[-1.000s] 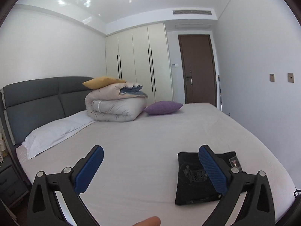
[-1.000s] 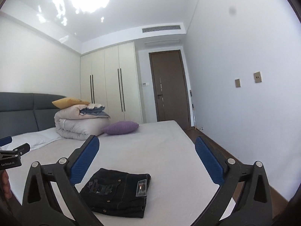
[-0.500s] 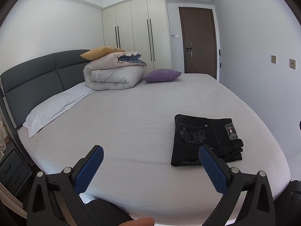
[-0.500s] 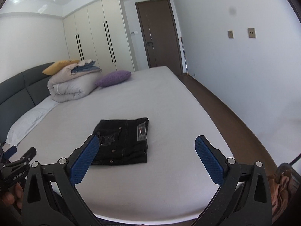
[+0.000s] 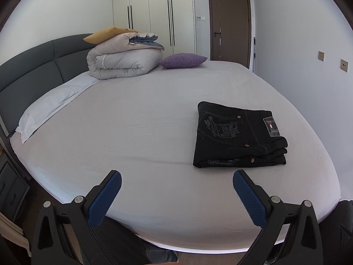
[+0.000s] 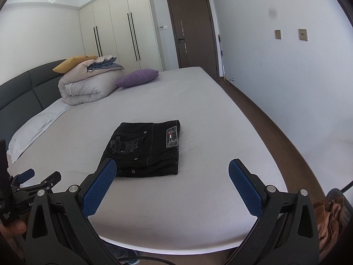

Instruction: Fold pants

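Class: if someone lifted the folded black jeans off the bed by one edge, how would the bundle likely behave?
The black jeans lie as a stack of loose layers, so they would probably sag and unfold if lifted by one edge. Thick denim suggests some weight for their size. On the smooth bed sheet, a push would likely slide or bunch them; rolling seems unlikely.

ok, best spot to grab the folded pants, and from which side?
Judging by the pose, grip the pants at the near edge, coming from the foot of the bed: the stacked layers open there, and both grippers, left and right, are open facing it.
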A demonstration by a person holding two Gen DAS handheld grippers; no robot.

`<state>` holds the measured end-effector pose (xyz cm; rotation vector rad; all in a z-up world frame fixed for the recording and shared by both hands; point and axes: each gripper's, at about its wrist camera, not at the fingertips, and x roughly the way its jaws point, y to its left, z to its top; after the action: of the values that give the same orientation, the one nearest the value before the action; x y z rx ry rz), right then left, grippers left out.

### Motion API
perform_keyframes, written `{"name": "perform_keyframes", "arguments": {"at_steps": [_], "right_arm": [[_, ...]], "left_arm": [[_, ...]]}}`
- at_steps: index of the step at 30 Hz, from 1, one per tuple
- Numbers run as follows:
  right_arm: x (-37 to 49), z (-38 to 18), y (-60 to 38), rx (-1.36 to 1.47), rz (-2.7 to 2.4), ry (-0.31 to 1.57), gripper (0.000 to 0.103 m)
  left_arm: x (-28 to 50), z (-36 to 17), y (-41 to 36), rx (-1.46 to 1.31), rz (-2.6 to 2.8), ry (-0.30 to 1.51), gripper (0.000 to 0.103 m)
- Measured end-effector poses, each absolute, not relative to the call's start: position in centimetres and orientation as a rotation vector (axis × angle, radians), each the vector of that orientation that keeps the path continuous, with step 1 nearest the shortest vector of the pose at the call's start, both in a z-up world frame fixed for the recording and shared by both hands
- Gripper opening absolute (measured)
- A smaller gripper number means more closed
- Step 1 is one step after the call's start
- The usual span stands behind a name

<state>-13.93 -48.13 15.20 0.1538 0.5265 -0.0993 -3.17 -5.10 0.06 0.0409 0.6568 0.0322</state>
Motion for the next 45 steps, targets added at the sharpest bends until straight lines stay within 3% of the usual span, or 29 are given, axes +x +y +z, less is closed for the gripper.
{"name": "perform_keyframes", "arguments": {"at_steps": [11, 45], "right_arm": [[-11.3, 11.3, -48.7, 0.159, -0.073, 0.627, 0.103], [-9.1, 9.6, -47.3, 0.163, -0.075, 0.663, 0.103]], "left_arm": [[-2.6, -2.2, -5.2, 0.053, 0.029, 0.716, 0.103], [-2.5, -2.6, -5.1, 0.044, 0.009, 0.734, 0.103]]}}
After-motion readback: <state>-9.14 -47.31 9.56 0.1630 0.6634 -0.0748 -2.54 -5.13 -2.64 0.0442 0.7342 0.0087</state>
